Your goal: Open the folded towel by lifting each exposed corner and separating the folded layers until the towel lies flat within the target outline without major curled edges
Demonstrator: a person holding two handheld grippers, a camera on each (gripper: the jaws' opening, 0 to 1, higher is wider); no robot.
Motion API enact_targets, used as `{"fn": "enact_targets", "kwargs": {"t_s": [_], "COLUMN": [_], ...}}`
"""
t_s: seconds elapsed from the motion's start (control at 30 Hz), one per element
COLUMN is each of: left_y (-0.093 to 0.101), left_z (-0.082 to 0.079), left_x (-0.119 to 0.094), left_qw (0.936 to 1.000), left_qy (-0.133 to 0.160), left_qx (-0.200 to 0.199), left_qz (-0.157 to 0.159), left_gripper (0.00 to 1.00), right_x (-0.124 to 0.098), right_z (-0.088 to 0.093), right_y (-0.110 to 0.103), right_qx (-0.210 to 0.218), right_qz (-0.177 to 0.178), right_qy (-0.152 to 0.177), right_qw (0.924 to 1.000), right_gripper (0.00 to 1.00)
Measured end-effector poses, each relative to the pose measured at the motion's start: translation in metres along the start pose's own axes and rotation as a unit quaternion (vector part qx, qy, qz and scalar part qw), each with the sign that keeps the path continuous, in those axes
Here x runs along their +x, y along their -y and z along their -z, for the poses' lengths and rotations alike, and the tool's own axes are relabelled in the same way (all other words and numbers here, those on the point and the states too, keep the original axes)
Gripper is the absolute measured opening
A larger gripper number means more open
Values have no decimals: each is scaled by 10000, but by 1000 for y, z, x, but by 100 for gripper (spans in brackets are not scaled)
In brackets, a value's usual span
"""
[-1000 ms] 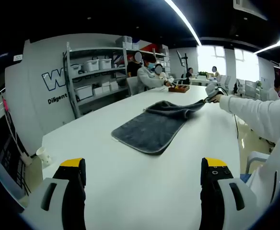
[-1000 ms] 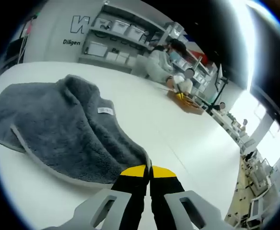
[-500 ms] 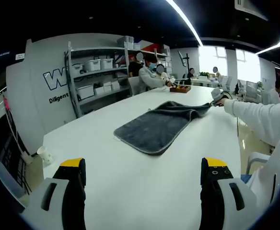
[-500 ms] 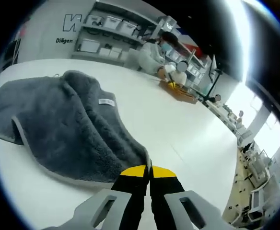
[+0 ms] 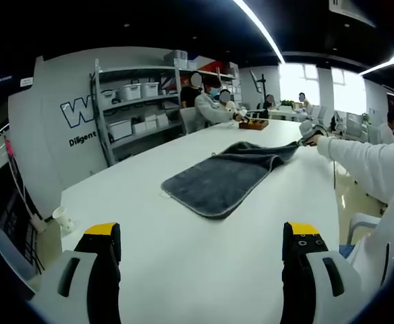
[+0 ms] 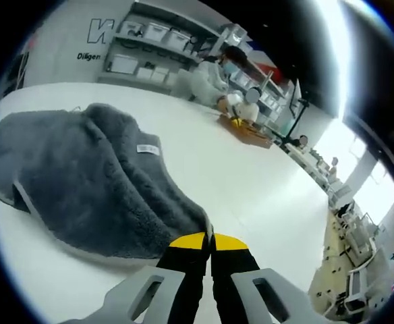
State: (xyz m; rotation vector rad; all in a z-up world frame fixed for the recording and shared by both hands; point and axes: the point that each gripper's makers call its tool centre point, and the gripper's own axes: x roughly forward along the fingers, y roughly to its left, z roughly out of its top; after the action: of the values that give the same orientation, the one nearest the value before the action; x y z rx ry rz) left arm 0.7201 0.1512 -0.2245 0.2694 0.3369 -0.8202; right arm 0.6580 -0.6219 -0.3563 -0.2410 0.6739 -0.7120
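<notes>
Right gripper (image 6: pixel 207 237) jaws pinching grey towel (image 6: pixel 82 182) corner at 6 o'clock; left gripper (image 5: pixel 200 233) hovering with jaws apart over white worktop (image 5: pixel 183 263).

Plenty of bare room on the long white table (image 5: pixel 204 270): in the left gripper view everything from 6 up to the middle is open. The rumpled grey plush towel (image 5: pixel 224 179) sits dead centre as the only real obstacle. A small white paper cup (image 5: pixel 62 219) is at 9, right on the edge. The wooden tray (image 5: pixel 252 125) at 1 is well apart.
</notes>
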Motion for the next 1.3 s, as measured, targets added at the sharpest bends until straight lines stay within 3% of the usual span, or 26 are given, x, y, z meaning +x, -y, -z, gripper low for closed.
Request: {"fn": "enact_targets", "kwargs": {"t_s": [0.77, 1.3], "left_y": [0, -2], "left_z": [1, -1], "left_x": [3, 3], "left_qw": [10000, 10000], "left_qy": [-79, -57], "left_qx": [36, 41], "left_qz": [2, 4], "left_gripper": [99, 99], "right_x": [-7, -9], "right_z": [21, 32], "right_y": [41, 43], "right_qx": [222, 278], "right_qz": [269, 273], "right_qy": [-128, -227], "right_qw": [9993, 9990], "right_gripper": [0, 0]}}
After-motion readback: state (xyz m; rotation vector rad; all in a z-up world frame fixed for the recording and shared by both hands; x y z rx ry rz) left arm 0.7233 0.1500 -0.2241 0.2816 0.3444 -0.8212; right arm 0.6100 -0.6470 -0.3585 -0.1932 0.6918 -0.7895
